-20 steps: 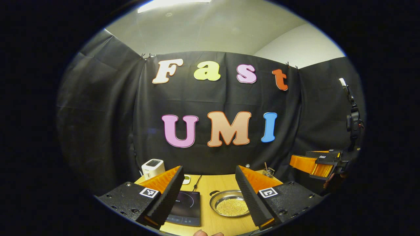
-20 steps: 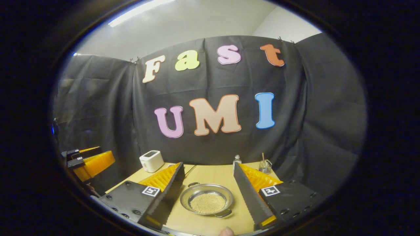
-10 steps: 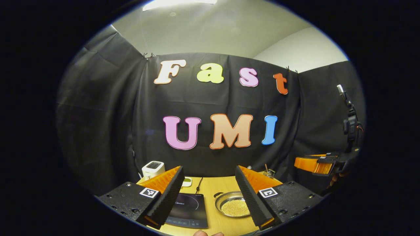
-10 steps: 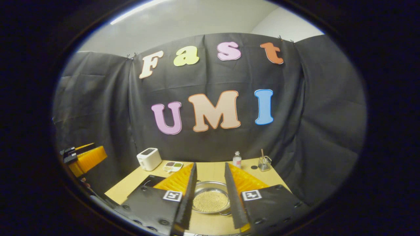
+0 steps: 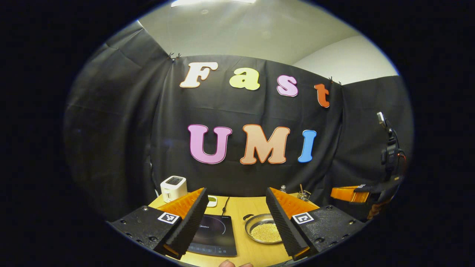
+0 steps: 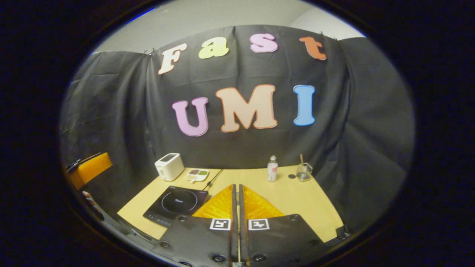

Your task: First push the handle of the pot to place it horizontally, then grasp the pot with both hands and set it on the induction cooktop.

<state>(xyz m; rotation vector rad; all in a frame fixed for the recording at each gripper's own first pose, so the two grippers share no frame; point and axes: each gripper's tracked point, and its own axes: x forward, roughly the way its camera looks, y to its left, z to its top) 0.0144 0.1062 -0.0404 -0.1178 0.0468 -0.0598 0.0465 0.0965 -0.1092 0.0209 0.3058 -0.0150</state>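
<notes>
The left tongs (image 5: 234, 218) stood spread wide, holding nothing, raised above the near edge of the table (image 5: 237, 209). Between their fingers lay the cooktop (image 5: 213, 233) on the left and the pot (image 5: 264, 232) just right of it, apart from it, full of small yellow grains, with one handle (image 5: 246, 216) pointing toward the far left. The right tongs (image 6: 236, 218) were pressed together with only a thin slit between the fingers and nothing gripped; they hid the pot in the right gripper view, where the cooktop (image 6: 176, 204) showed to their left. At the back of the table stood a toaster (image 6: 169, 166), a small dish (image 6: 197, 174), a bottle (image 6: 272, 169) and a glass (image 6: 304, 172) with a stick in it. The right tongs also showed at the right edge of the left gripper view (image 5: 349, 194). Half a second earlier the right tongs had been partly open over the pot; since then they had closed and tipped lower, while the left tongs kept their spread.
</notes>
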